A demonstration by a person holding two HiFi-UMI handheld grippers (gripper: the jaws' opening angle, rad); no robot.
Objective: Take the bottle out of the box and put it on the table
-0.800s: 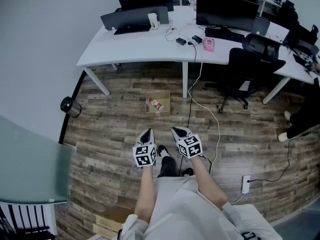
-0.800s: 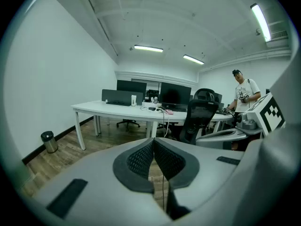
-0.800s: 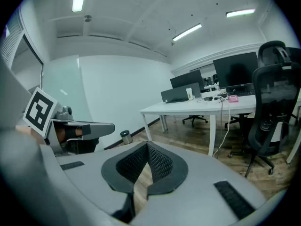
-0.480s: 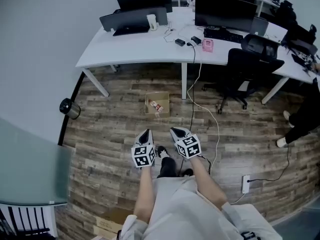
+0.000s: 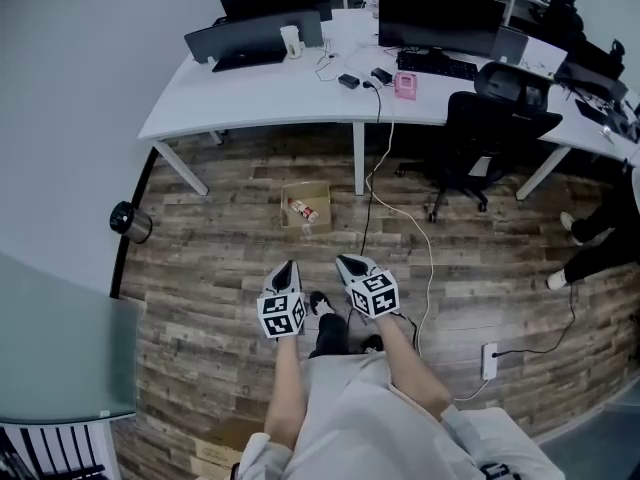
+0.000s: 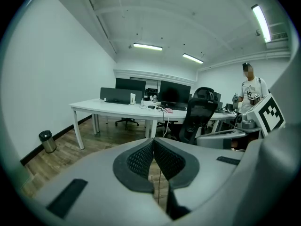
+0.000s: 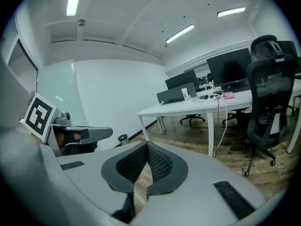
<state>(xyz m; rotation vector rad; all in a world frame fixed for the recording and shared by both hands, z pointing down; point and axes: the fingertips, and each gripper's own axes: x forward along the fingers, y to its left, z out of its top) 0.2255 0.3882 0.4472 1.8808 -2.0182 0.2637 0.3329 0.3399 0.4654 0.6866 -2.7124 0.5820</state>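
Small pale bottle with red label (image 5: 301,209) lies in the open-topped brown cardboard box (image 5: 318,190) on the wood-plank floor (image 5: 220,268), just in front of the white curved tabletop (image 5: 270,88). The left claw (image 5: 288,267) and right claw (image 5: 346,260) are both closed tip to tip with nothing between, side by side, well apart from the box.

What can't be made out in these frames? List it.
- Bottle in the box: head view, too small to tell cap, label or fill.
- Box: missing from both gripper views, apparently behind the left claw and right claw.
- Second carton: head view, cut by bottom edge and the person's arm.
- Person at right: head view, cut off by the edge.
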